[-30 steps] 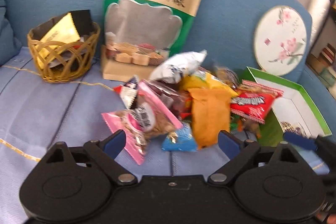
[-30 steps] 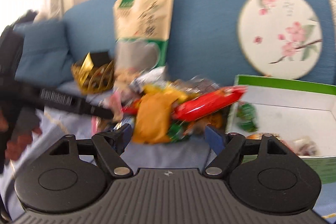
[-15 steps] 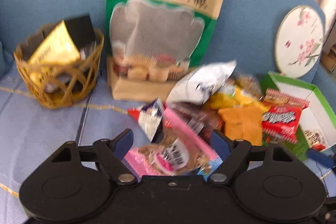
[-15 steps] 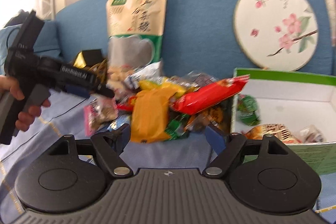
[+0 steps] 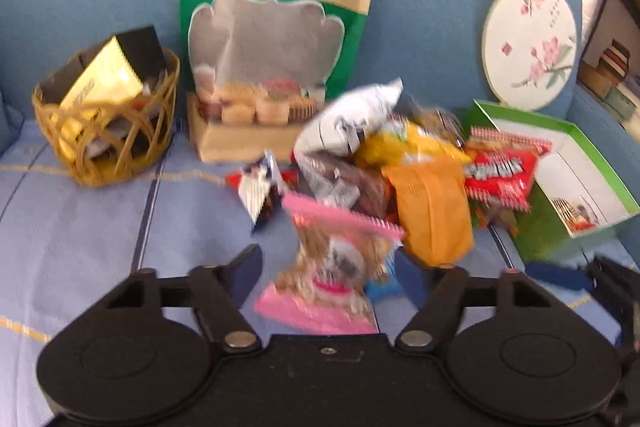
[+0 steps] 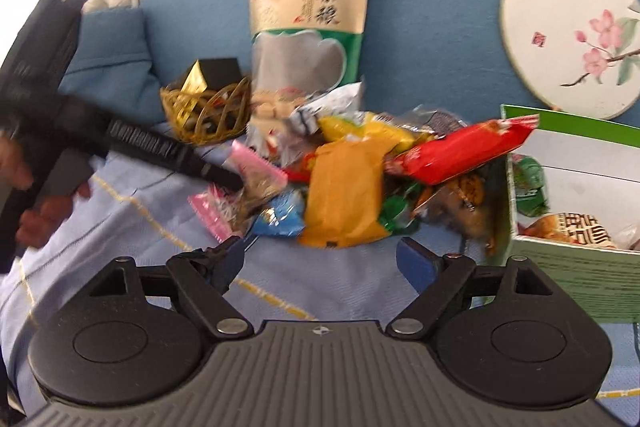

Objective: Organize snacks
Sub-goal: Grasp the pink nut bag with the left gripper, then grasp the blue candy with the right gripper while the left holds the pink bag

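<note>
Pink-edged snack packet [image 5: 332, 267] sits between my left gripper's [image 5: 330, 269] spread fingers at the near edge of the snack pile [image 6: 360, 179], my right gripper [image 6: 320, 261] hangs released before the orange pouch [image 6: 346, 191], with the green box [image 6: 572, 247] right and wicker basket [image 5: 106, 131] farther left.

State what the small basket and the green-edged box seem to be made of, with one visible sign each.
Basket: probably woven rattan or bamboo, glossy tan; open crisscross strands show gaps. Green-edged box: likely matte printed cardboard; thin, straight folded walls, white inside.
</note>
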The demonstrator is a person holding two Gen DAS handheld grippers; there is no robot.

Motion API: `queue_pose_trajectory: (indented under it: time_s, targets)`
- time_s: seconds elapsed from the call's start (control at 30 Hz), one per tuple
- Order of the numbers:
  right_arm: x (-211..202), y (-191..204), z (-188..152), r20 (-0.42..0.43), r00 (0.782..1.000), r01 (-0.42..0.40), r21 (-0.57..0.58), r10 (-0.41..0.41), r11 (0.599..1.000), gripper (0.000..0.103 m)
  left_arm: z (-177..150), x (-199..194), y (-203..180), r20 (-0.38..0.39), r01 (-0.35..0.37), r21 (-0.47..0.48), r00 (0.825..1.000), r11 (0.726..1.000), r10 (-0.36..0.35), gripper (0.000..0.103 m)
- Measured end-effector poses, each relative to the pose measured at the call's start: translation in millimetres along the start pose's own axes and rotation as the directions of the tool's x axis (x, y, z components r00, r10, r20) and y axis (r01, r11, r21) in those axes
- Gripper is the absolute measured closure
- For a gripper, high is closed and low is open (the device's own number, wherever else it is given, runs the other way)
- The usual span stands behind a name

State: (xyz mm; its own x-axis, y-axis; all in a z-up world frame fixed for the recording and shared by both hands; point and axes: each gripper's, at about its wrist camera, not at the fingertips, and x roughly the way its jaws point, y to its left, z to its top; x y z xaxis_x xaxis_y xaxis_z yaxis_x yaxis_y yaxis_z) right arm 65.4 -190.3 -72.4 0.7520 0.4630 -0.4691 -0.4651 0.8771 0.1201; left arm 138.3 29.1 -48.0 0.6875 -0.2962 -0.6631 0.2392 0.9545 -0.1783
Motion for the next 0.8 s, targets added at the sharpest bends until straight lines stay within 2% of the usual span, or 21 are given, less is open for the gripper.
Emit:
queue_pose_trajectory:
  time_s: [0.17, 0.2, 0.27, 0.3, 0.4, 0.53, 0.6, 0.67, 0.73, 0.8]
  targets:
    - [1.8, 1.9, -2.6, 0.006, 1.000, 0.022, 0.002, -0.022, 1.000, 0.000, 3.1, 30.6, 6.7, -0.096, 0.030, -0.021, 0.995, 0.999, -0.032, 0.000]
    - [2.7, 2.2, -2.5, 0.008, 0.999, 0.032, 0.004, -0.032, 0.999, 0.000, -1.0, 31.8, 10.0, -0.108, 0.042, -0.039, 0.993, 0.998, -0.046, 0.021]
    - [6.1, 4.8, -2.0, -0.001, 0.999, 0.043, -0.015, -0.043, 0.999, 0.000, -9.1, 27.1, 15.2, -0.113, 0.058, -0.059, 0.991, 0.997, -0.065, 0.033]
    - [7.2, 6.2, -2.1, -0.001, 0.999, 0.038, -0.024, -0.038, 0.999, 0.000, -12.0, 21.7, 18.5, -0.115, 0.062, -0.074, 0.991, 0.995, -0.071, 0.035]
    - [12.6, 12.8, -3.9, -0.024, 1.000, 0.012, -0.036, -0.013, 0.999, 0.000, -21.5, 4.2, 29.0, -0.119, 0.049, -0.108, 0.991, 0.993, -0.061, 0.035]
    - [25.7, 29.5, -2.5, -0.054, 0.999, -0.002, -0.071, -0.002, 0.997, 0.000, -34.2, -16.0, 42.6, -0.087, 0.020, -0.139, 0.996, 0.990, -0.032, 0.031]
    - [32.6, 38.9, 2.9, -0.061, 0.998, 0.000, -0.115, -0.007, 0.993, 0.000, -35.0, -22.8, 49.3, -0.071, 0.029, -0.175, 0.997, 0.984, -0.042, 0.024]
    - [42.1, 46.0, 10.3, -0.059, 0.998, 0.026, -0.157, -0.035, 0.987, 0.000, -35.1, -29.6, 53.6, -0.044, 0.032, -0.184, 0.998, 0.982, -0.041, 0.021]
    - [54.8, 48.6, 19.3, -0.065, 0.996, 0.051, -0.166, -0.062, 0.985, 0.006, -34.6, -33.3, 56.1, -0.033, 0.038, -0.177, 0.998, 0.983, -0.045, 0.018]
    - [69.8, 48.3, 26.9, -0.084, 0.995, 0.046, -0.148, -0.059, 0.988, 0.010, -34.4, -33.9, 59.4, -0.031, 0.047, -0.182, 0.998, 0.982, -0.053, 0.011]
